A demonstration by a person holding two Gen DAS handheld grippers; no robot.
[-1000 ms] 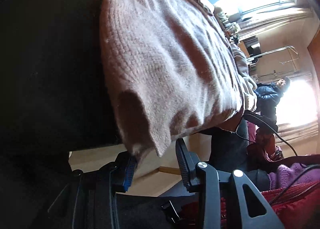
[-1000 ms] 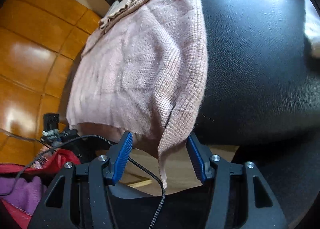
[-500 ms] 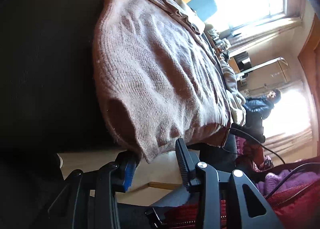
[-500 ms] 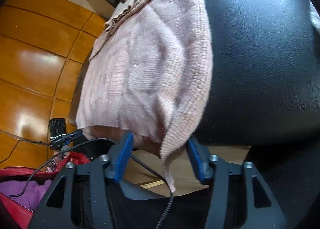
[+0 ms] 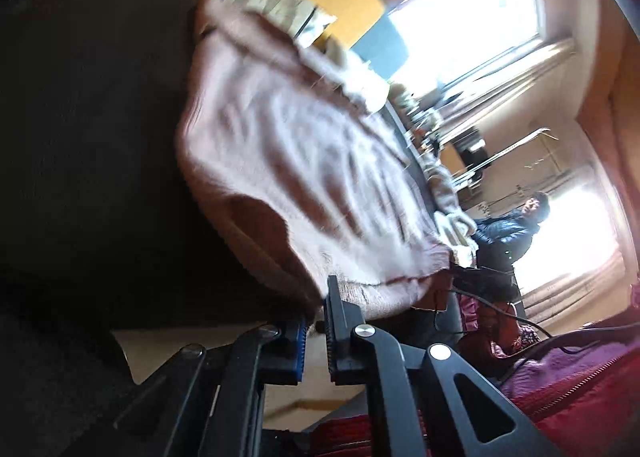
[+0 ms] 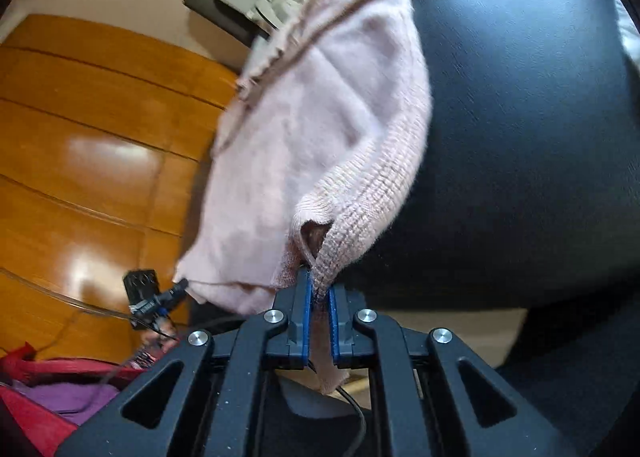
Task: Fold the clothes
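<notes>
Both grippers, open around the hem half a second ago, have now closed. The right gripper (image 6: 319,311) pinches the ribbed corner of the pink sweater (image 6: 320,137), cloth trailing out below its blue pads (image 6: 306,321). The left gripper (image 5: 316,331) is nearly closed on the sweater's opposite near corner (image 5: 304,177); whether cloth is truly caught there cannot be told. The sweater lies spread on the black sofa (image 6: 520,117), its near hem overhanging the sofa's front edge. Both corners secured suggests the hem will be lifted for a fold. Both grippers point upward from below the sofa's edge, tilted toward the sweater.
</notes>
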